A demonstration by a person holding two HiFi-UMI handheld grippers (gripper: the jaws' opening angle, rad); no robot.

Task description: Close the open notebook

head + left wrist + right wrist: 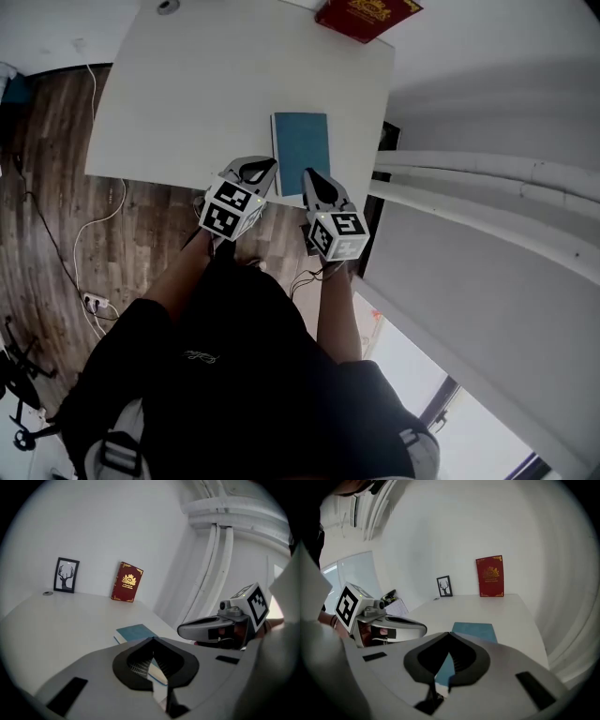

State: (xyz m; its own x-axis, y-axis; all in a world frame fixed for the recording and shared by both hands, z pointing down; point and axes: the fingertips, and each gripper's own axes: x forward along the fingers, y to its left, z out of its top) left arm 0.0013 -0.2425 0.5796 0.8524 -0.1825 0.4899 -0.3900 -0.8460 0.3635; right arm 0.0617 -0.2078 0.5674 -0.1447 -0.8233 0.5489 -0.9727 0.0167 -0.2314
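Observation:
A teal notebook (pixel 302 148) lies closed and flat near the front right of the white table (pixel 187 94). It shows beyond the jaws in the left gripper view (pixel 135 632) and in the right gripper view (pixel 474 631). My left gripper (pixel 267 167) hovers at the notebook's near left corner, its jaws shut with nothing between them (pixel 152 640). My right gripper (pixel 311 175) hangs over the notebook's near edge, also shut and empty (pixel 449 634). The two grippers sit side by side, a little apart, above the table's front edge.
A red book (pixel 367 14) leans on the wall at the table's back. A small framed deer picture (pixel 66 575) stands left of it, with a small round disc (pixel 168 6) nearby. White pipes (pixel 487 173) run along the right wall. Cables and a power strip (pixel 94 302) lie on the wood floor at left.

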